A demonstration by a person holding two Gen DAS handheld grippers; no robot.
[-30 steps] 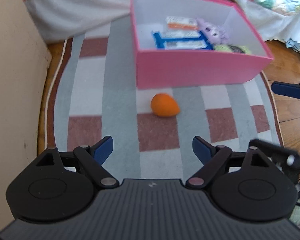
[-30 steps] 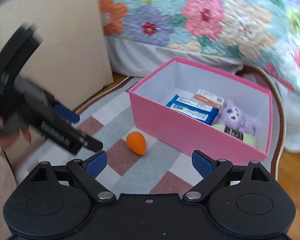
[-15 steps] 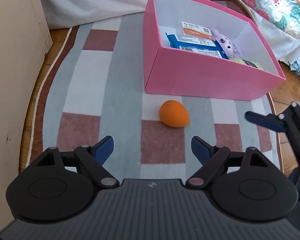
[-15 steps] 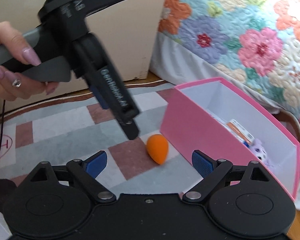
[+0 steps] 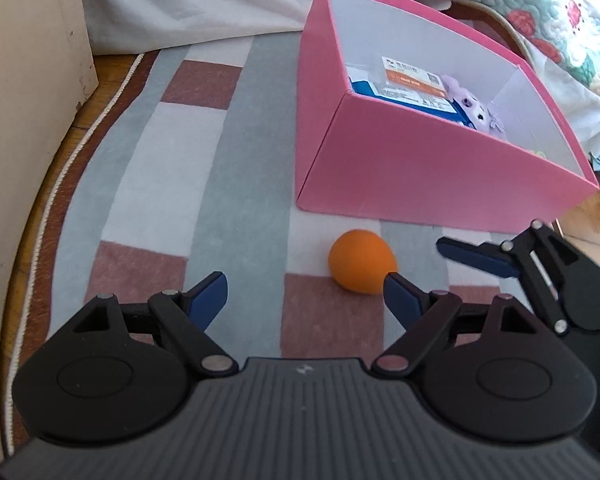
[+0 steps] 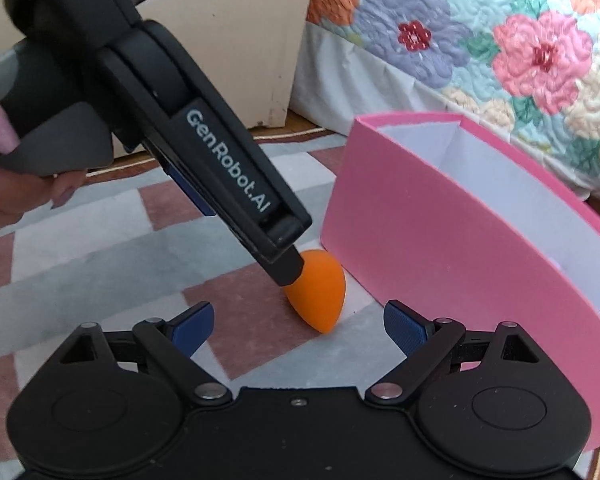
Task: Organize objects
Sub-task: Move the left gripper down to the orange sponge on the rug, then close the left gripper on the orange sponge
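Presently both jaws stand wide and empty, the left gripper (image 5: 305, 290) and right gripper (image 6: 298, 322) flanking the orange makeup sponge (image 6: 318, 290) on the rug (image 5: 236, 184), evidently for pickup, beside the pink box (image 5: 432, 172) holding packets and a plush toy (image 5: 480, 114).

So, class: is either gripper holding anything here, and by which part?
Nothing is held. Left gripper and right gripper are both open; the orange sponge lies on the rug.

White "GenRobot.AI" runs along left gripper (image 6: 288, 268) body. Orange-white packet (image 5: 414, 76) label in pink box (image 5: 420, 172): print unreadable.
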